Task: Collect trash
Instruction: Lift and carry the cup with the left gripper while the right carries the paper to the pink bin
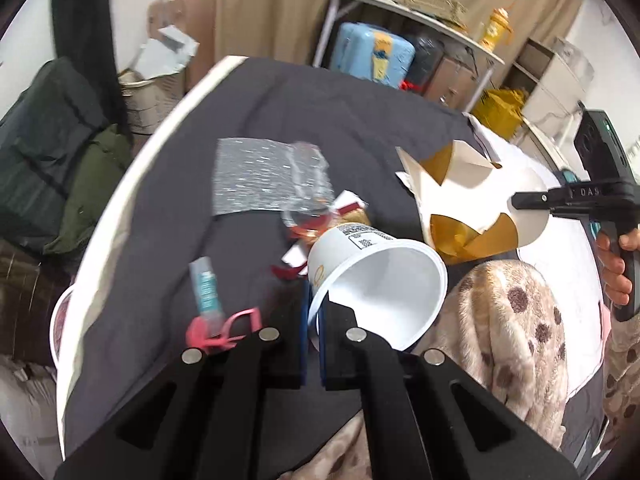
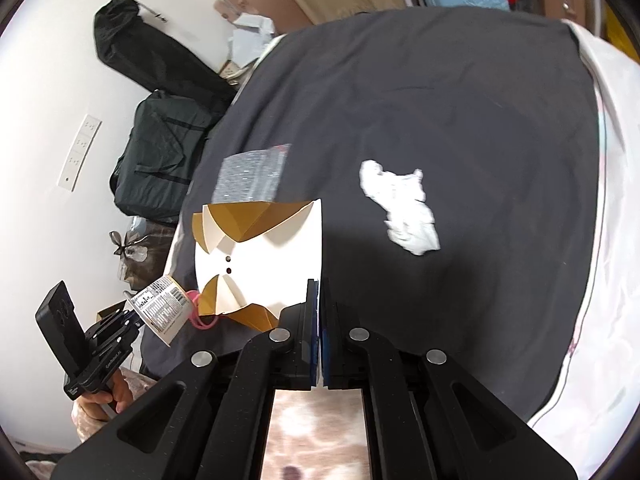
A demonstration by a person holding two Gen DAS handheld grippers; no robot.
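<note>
Dark bedsheet (image 2: 440, 100), left fingers (image 1: 315, 312) clamped on white cup (image 1: 380, 280), right fingers (image 2: 320, 292) clamped on paper box (image 2: 260, 256).

I have a white paper cup (image 1: 376, 280) with a printed label lifted on its side, rim pinched, mouth toward me. A flattened white-and-gold paper box (image 2: 256, 256) hangs edge-on, gripped at one border. On the dark bedsheet lie a crumpled white tissue (image 2: 400, 208), a silvery plastic wrapper (image 1: 256, 176) and a small teal tube (image 1: 206, 288).
</note>
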